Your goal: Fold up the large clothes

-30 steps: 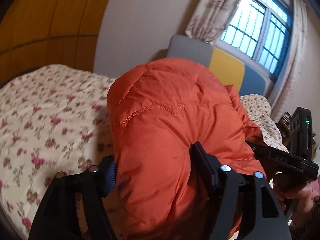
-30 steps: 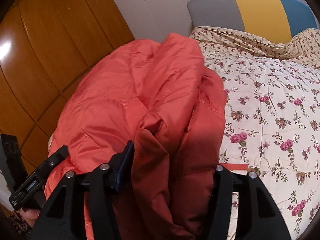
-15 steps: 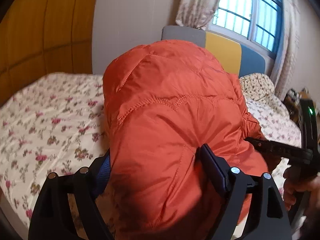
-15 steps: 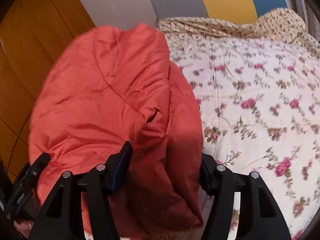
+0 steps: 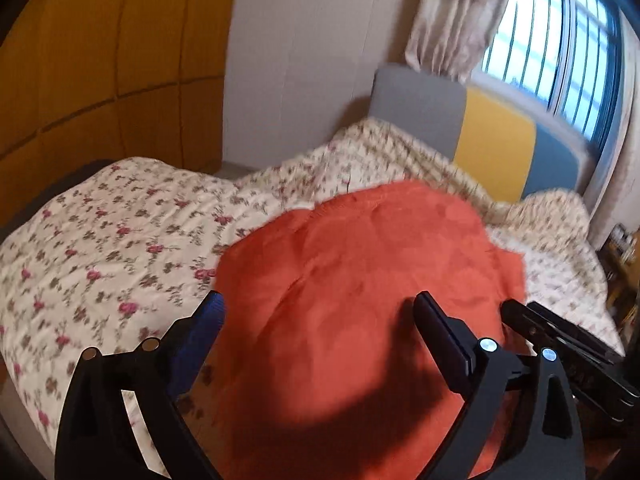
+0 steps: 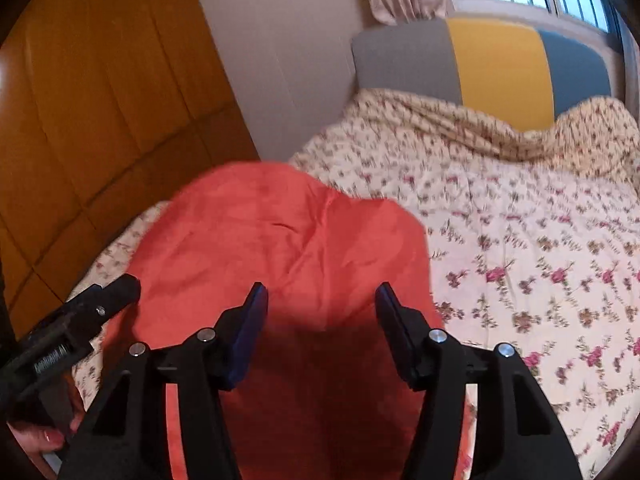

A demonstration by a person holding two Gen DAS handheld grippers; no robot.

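On floral quilt (image 6: 520, 240); puffy orange jacket (image 6: 280, 240).

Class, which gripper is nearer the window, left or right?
Right. The right gripper sits on the orange jacket's side toward the window; the left gripper is on its wardrobe side.

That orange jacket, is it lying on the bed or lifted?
Lying: the orange jacket spreads low across the floral quilt; how neatly it's folded, cannot tell.

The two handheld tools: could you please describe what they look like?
Both the left tool and the right tool are matte black forked frames with round silver fasteners and blue pads inside the fingers. Seen from the right wrist, the left tool's body carries small pale lettering, too blurred to read. No cables or sleeves are visible.
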